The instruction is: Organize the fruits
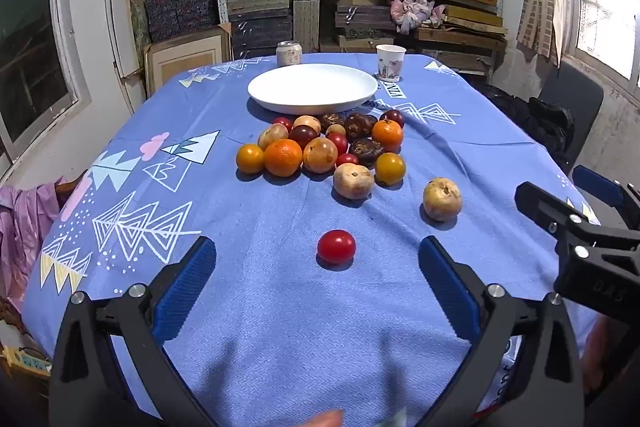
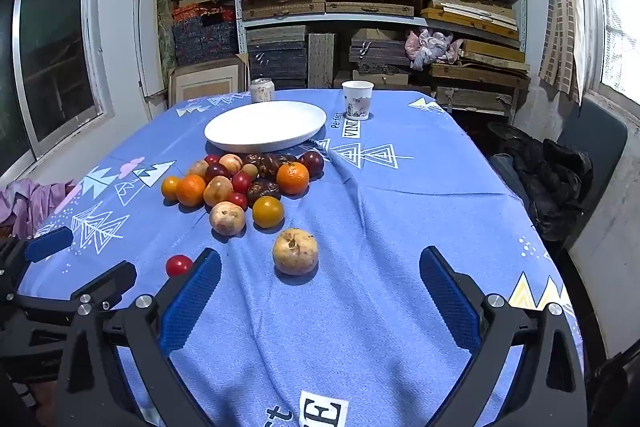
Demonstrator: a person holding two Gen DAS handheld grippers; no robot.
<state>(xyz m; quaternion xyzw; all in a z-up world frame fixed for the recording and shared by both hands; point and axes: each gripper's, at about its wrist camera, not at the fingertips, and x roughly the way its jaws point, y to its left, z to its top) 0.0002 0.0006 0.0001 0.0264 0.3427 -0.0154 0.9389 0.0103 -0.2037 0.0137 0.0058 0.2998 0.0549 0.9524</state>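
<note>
While both jaws gape wide, left hand-held gripper framing a small round red tomato, right hand-held gripper before a pale speckled round fruit, blue patterned worktop, heap of mixed fruits, empty white plate beyond.

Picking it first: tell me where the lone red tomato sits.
In the left wrist view, the red tomato lies alone on the tablecloth, between the open left fingers, nearer than the fruit pile.
</note>
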